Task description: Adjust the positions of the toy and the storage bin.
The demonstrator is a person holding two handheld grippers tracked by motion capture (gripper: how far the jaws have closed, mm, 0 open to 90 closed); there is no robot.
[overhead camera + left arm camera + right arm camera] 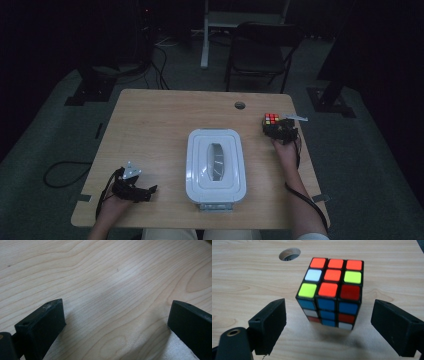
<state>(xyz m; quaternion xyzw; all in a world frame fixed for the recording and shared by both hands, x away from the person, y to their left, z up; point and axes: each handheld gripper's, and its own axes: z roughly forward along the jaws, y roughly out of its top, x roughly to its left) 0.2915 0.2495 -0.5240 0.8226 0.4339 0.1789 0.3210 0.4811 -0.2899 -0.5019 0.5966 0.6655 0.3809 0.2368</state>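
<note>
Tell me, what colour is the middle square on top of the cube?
Orange, on the cube; clearest in the right gripper view.

The table (242, 277) is pale wood with a smooth, faintly sheened grain. The cube (331, 292) is black plastic with glossy coloured stickers. The jaws of both grippers look matt black plastic. The white box (215, 166) is smooth, slightly glossy plastic.

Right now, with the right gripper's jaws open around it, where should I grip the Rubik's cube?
Close the right gripper on the Rubik's cube across its two opposite side faces at mid-height. It sits flat on the table, and those flat, parallel faces already line up between the open jaws.
</note>
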